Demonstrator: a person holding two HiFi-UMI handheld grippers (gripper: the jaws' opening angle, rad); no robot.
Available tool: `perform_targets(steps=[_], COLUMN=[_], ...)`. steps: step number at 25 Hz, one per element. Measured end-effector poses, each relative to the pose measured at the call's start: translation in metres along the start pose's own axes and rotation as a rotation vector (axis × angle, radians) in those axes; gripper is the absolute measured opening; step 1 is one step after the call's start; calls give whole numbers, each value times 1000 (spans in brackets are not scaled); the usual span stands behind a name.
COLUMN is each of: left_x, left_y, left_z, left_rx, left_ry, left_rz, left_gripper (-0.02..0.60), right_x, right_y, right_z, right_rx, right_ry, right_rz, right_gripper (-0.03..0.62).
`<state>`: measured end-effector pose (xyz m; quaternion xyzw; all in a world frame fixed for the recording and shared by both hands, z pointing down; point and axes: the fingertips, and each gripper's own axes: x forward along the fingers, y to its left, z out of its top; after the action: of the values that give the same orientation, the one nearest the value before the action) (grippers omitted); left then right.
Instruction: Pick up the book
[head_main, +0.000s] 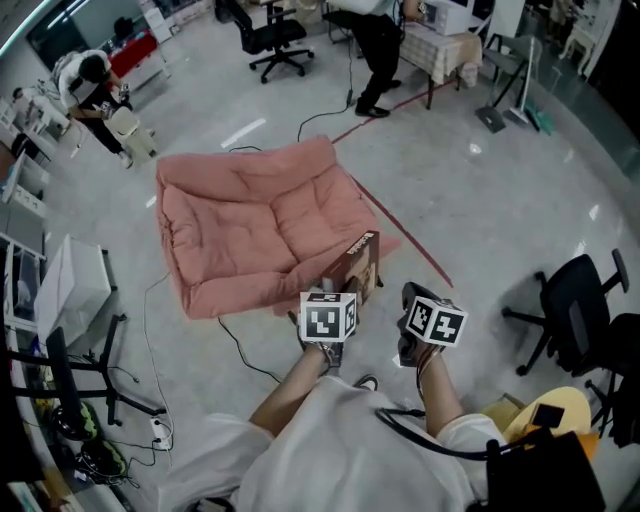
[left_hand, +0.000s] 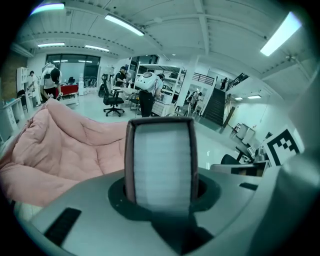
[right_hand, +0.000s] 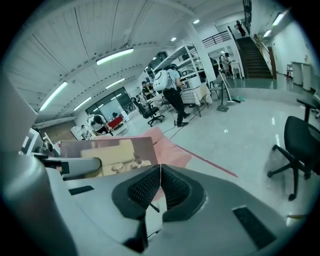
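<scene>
Book (left_hand: 161, 160) is up in the left tool (head_main: 341, 293), both jaws clamped on its covers! It stands on edge, its long axis pointing away from the person, over the near edge of the pink cushion (head_main: 250, 230) on the floor (head_main: 500, 210). White page block faces the left gripper view between brown covers; one cover shows a beige sofa picture. Right tool (right_hand: 160, 187) is pressed closed, empty.
</scene>
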<state>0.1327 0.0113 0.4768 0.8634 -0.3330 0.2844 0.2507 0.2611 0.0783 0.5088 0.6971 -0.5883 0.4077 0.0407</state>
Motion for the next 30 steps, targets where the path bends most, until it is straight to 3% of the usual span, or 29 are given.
perform_targets(steps=[9, 17, 30], left_x=[-21, -28, -26], left_y=[-24, -21, 0], left_z=[-33, -33, -29], left_rx=[35, 35, 33], left_ry=[16, 3, 14], left_rz=[46, 50, 47], left_gripper=[146, 146, 146], right_x=[-26, -22, -21], right_y=[4, 22, 26], right_z=[-34, -37, -27], right_rx=[-29, -66, -100], right_ry=[34, 33, -12], right_rz=[32, 47, -25], right_gripper=[31, 31, 29])
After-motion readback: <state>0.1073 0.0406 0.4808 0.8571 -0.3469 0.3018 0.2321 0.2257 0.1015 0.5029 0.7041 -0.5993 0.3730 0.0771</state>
